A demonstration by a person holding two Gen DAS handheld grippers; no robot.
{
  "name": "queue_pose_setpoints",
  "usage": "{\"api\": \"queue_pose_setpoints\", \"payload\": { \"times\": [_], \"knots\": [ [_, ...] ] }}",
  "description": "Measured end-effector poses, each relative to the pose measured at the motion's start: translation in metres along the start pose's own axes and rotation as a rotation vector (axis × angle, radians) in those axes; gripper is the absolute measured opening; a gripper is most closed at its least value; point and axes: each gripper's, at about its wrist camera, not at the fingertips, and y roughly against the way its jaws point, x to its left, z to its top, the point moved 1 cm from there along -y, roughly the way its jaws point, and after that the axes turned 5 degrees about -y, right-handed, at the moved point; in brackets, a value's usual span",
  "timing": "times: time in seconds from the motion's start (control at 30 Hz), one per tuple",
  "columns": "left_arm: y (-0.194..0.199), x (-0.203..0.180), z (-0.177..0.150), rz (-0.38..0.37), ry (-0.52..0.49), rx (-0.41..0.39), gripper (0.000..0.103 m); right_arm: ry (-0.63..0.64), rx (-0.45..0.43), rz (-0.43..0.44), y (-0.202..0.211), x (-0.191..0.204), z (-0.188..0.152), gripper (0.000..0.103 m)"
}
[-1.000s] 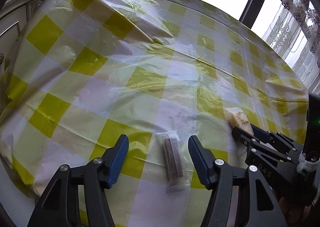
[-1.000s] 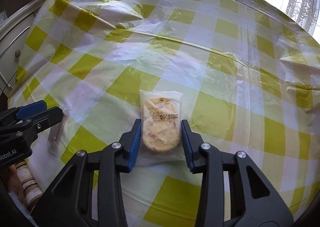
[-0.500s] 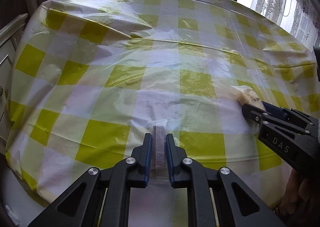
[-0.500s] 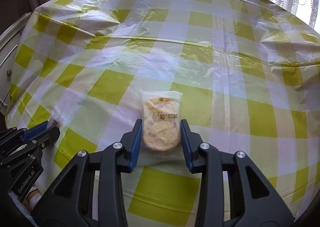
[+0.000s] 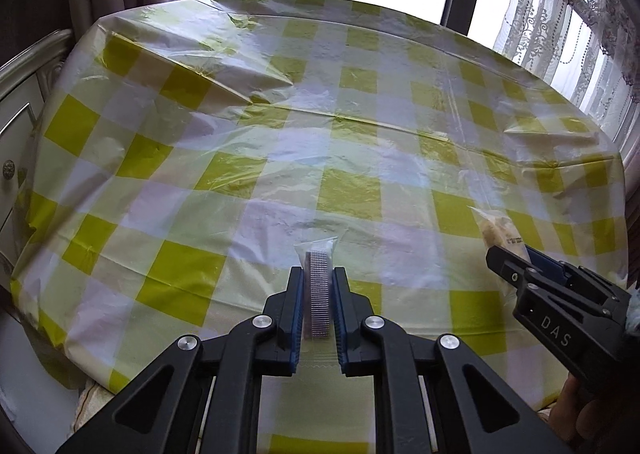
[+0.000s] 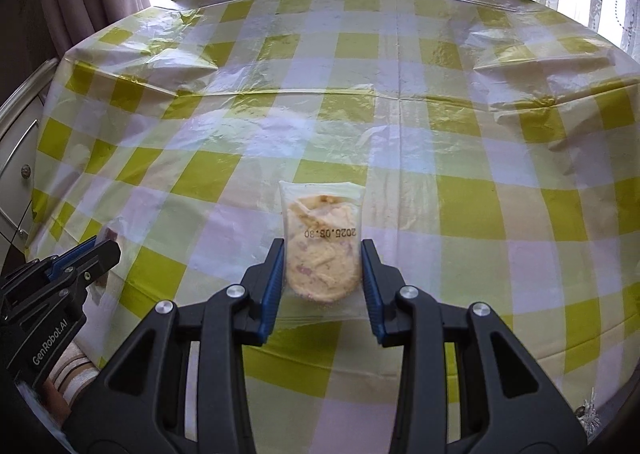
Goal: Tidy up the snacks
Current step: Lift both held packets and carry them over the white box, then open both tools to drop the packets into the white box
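Gripping a thin wafer packet [image 5: 318, 294] in the left gripper [image 5: 317, 308] and a cracker bag [image 6: 322, 250] in the right gripper [image 6: 322, 286], fingers clamped, both over the counter's [image 6: 400, 141] near edge, so sorting's barely started.

A second ago the left hand-held gripper [image 5: 317, 286] stood wide around the narrow wafer packet [image 5: 318, 294] lying flat on the tabletop [image 5: 280, 157]; now its pads pinch the packet, turned on edge. Both it and the round cracker packet [image 6: 322, 242] in the right hand-held gripper [image 6: 322, 270] seem to have lifted, with more of the far window visible.
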Motion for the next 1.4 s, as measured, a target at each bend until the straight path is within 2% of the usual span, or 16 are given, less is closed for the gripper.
{"api": "queue_pose_setpoints", "payload": {
  "times": [0.37, 0.73, 0.87, 1.17, 1.4],
  "knots": [
    [0.032, -0.060, -0.003, -0.124, -0.066, -0.042, 0.014, -0.073, -0.056, -0.048, 0.053, -0.046, -0.017, 0.040],
    [0.060, -0.131, -0.023, -0.294, -0.154, -0.041, 0.014, -0.147, -0.107, -0.112, 0.114, -0.098, -0.049, 0.040],
    [0.070, -0.168, -0.035, -0.376, -0.219, -0.019, 0.014, -0.185, -0.106, -0.153, 0.131, -0.129, -0.068, 0.040],
    [0.087, -0.254, -0.071, -0.552, -0.398, 0.072, 0.014, -0.330, -0.050, -0.335, 0.161, -0.238, -0.135, 0.040],
    [0.101, -0.321, -0.112, -0.700, -0.528, 0.193, 0.014, -0.433, -0.018, -0.492, 0.189, -0.313, -0.177, 0.040]
  ]
}}
